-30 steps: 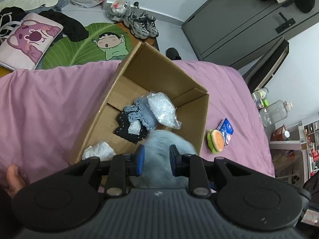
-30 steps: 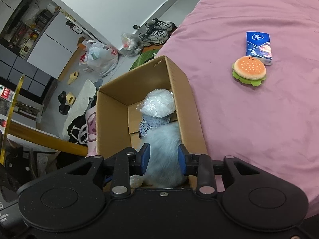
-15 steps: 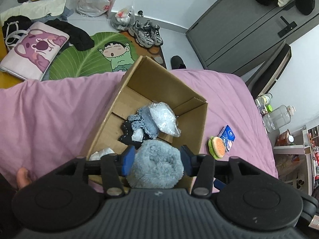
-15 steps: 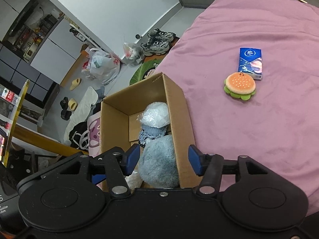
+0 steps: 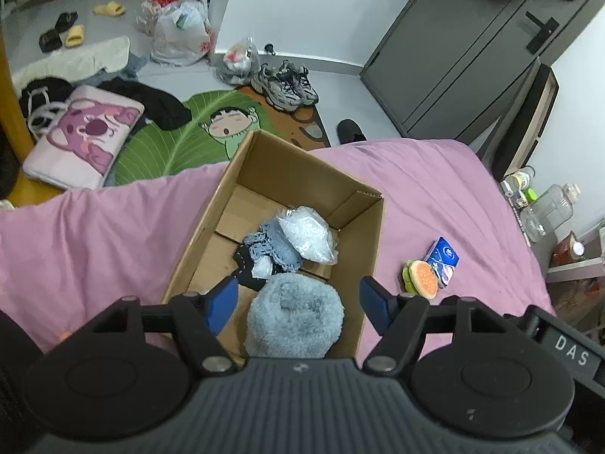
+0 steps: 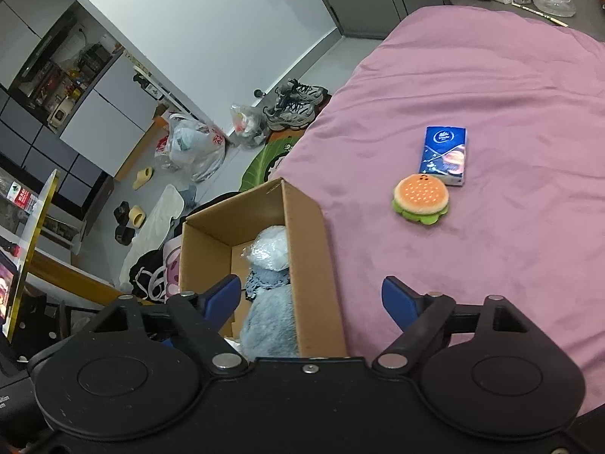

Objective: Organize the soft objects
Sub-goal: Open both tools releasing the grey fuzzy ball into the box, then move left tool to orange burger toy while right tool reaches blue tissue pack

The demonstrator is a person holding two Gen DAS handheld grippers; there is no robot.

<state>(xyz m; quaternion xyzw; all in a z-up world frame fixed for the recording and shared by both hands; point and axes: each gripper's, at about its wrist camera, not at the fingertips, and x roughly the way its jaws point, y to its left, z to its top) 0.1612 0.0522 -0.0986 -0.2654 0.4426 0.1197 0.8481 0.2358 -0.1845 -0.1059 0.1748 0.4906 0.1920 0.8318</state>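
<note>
An open cardboard box (image 5: 374,227) (image 6: 308,249) stands on the pink bed. A fluffy grey-blue plush (image 5: 295,317) (image 6: 268,321) lies in its near end, free of both grippers. Behind it lie a grey knit piece (image 5: 274,246), a black cloth (image 5: 245,265) and a clear plastic-wrapped bundle (image 5: 310,232) (image 6: 272,246). My left gripper (image 5: 298,302) is open above the plush. My right gripper (image 6: 312,300) is open over the box's right wall. A burger plush (image 5: 421,278) (image 6: 421,198) and a blue tissue pack (image 5: 442,261) (image 6: 444,155) lie on the bed to the right of the box.
The pink bedspread (image 5: 94,234) (image 6: 510,113) surrounds the box. On the floor beyond are a leaf rug (image 5: 170,143), a pink pillow (image 5: 83,136), sneakers (image 5: 285,85), plastic bags (image 5: 181,36) and slippers. A grey cabinet (image 5: 453,49) and bottles (image 5: 548,204) stand right.
Both grippers opened and let go of the fluffy plush, which now rests in the box. Both grippers have pulled back and up from the box.
</note>
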